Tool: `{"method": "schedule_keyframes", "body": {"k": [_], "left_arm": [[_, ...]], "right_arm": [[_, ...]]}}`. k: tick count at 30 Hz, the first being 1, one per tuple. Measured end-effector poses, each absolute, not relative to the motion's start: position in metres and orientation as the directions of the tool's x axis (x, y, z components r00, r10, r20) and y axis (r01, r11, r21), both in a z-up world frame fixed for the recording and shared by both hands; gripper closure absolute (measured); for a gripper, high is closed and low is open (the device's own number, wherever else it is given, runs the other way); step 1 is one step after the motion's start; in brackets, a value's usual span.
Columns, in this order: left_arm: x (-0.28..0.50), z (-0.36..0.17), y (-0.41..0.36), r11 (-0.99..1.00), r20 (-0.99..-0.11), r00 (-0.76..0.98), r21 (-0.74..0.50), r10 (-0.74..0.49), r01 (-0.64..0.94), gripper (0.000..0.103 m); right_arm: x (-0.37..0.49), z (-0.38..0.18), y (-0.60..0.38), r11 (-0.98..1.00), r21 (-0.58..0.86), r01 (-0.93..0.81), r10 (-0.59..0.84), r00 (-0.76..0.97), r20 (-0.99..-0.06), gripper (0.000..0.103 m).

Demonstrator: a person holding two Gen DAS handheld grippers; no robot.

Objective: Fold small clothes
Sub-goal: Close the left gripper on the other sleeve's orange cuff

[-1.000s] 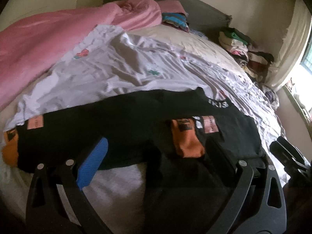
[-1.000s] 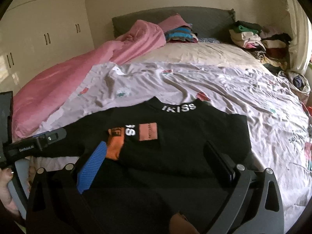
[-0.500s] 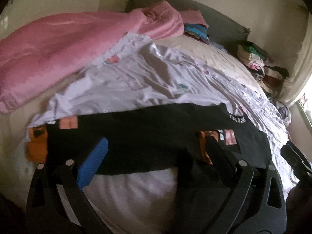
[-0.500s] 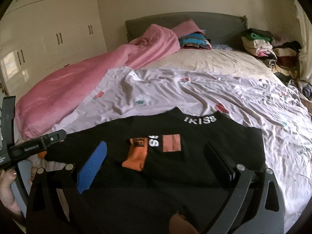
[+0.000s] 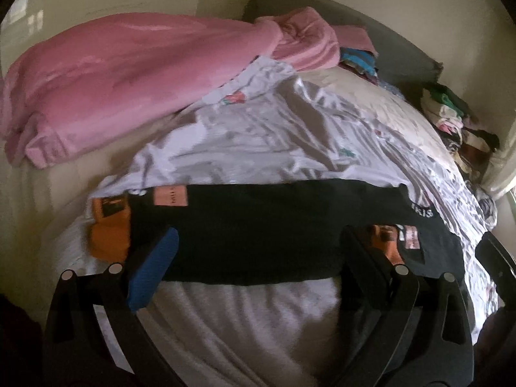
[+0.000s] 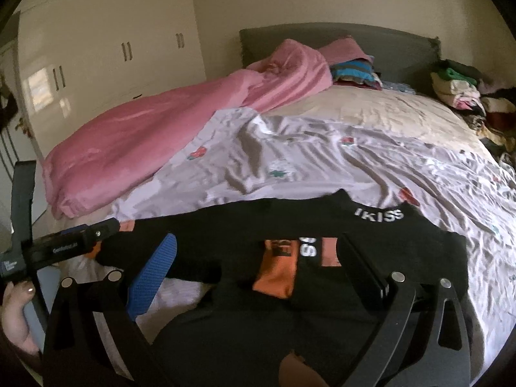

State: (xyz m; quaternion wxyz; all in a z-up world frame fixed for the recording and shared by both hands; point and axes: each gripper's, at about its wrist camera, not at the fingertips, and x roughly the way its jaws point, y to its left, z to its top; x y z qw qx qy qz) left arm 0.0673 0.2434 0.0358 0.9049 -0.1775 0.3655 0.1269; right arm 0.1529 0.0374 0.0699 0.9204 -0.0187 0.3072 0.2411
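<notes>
Black top (image 6: 371, 245) hem cut off by frame, both grippers empty

black sweater (image 5: 264, 225) sleeve now drawn out flat leftward, left gripper (image 5: 258, 258) backed toward the orange cuff (image 5: 109, 232)

The black knit cloth sweater (image 6: 380, 251) showed a matt, soft surface, with orange ribbed cloth cuffs (image 5: 109, 235) and flat pink patch labels (image 5: 171, 196) sewn on. The white sheet with small printed flowers (image 6: 290, 161) was thin, creased cloth with a slight sheen. The pink blanket (image 5: 129, 90) looked plush and faintly glossy. The cream wardrobe doors (image 6: 96, 48) were smooth and glossy, reflecting window light. The left gripper (image 5: 258, 254) and right gripper (image 6: 261, 264) each had matt black plastic frames, bright metal screw heads and one blue textured rubbery pad (image 6: 154, 274).
</notes>
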Motion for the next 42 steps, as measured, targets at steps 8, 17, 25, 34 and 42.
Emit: {"method": "schedule_keyframes", "body": {"k": [8,17,25,34,42], "left_arm": [[0.057,0.028,0.278,0.869,-0.721,0.682,-0.255,0.122,-0.425,0.009],[0.043,0.023,0.317,0.816,-0.73,0.668,-0.295,0.142,-0.496,0.009],[0.032,0.007,0.342,0.782,-0.759,0.638,-0.315,0.133,-0.538,0.01],[0.024,-0.023,0.361,0.719,-0.772,0.635,-0.43,0.02,-0.546,0.01],[0.031,-0.05,0.372,0.621,-0.752,0.659,-0.528,-0.025,-0.579,0.01]], "right_arm": [[0.151,0.064,0.069,0.853,0.09,-0.515,0.46,0.658,-0.597,0.004],[0.149,0.056,0.104,0.815,0.077,-0.575,0.488,0.608,-0.626,0.004],[0.144,0.048,0.13,0.781,0.082,-0.62,0.517,0.566,-0.642,0.004],[0.139,0.027,0.142,0.766,0.114,-0.633,0.527,0.516,-0.675,0.004],[0.14,0.015,0.129,0.789,0.13,-0.601,0.508,0.519,-0.688,0.004]]}}
